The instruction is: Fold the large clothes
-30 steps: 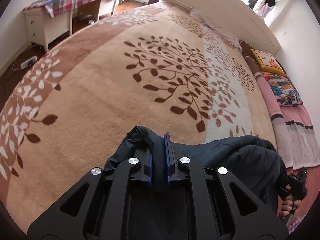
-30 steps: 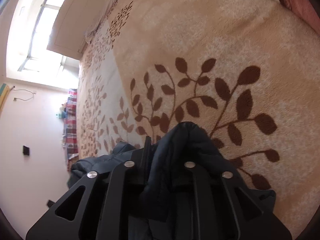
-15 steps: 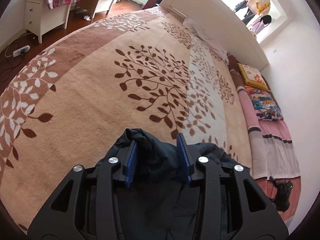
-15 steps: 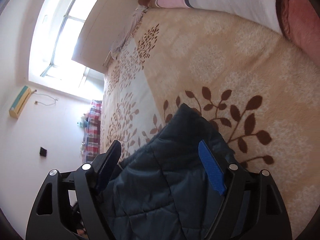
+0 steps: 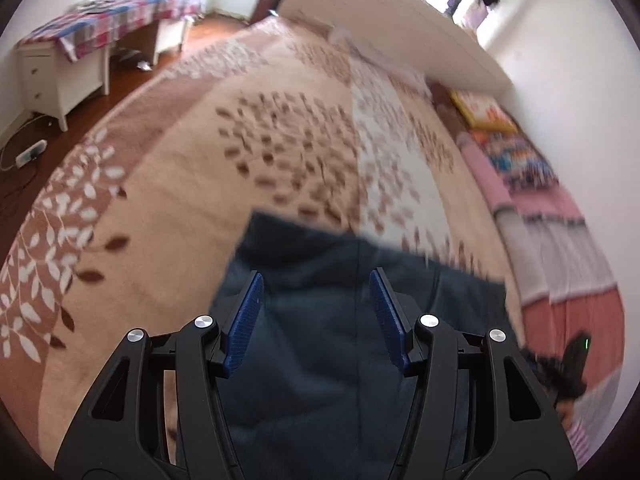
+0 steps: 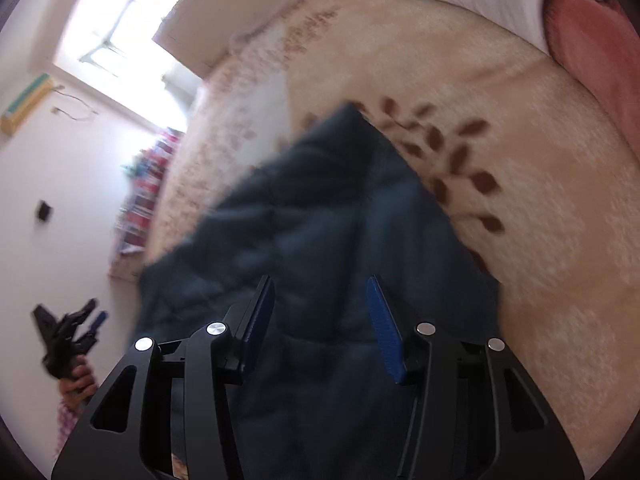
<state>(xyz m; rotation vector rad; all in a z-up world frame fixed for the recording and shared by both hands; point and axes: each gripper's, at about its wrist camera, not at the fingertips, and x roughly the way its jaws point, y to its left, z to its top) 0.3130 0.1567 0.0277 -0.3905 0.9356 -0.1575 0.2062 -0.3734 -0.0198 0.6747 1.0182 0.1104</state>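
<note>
On the bed, a dark blue quilted jacket [image 5: 320, 320] is laid flat over the beige leaf-patterned blanket [image 5: 180, 184]. The left gripper [image 5: 316, 300] is held above the jacket, pointing forward along it, its blue-padded fingers [image 5: 246, 316] spread wide with nothing between them. The right gripper [image 6: 320, 312] is likewise held over the jacket with fingers [image 6: 384, 328] spread wide and nothing gripped. A white headboard [image 5: 400, 28] and a desk [image 5: 72, 68] are seen beyond.

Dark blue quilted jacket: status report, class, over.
Left gripper open, right gripper open. Dark blue quilted jacket lying released on beige leaf-patterned blanket. Nothing blocking.
</note>
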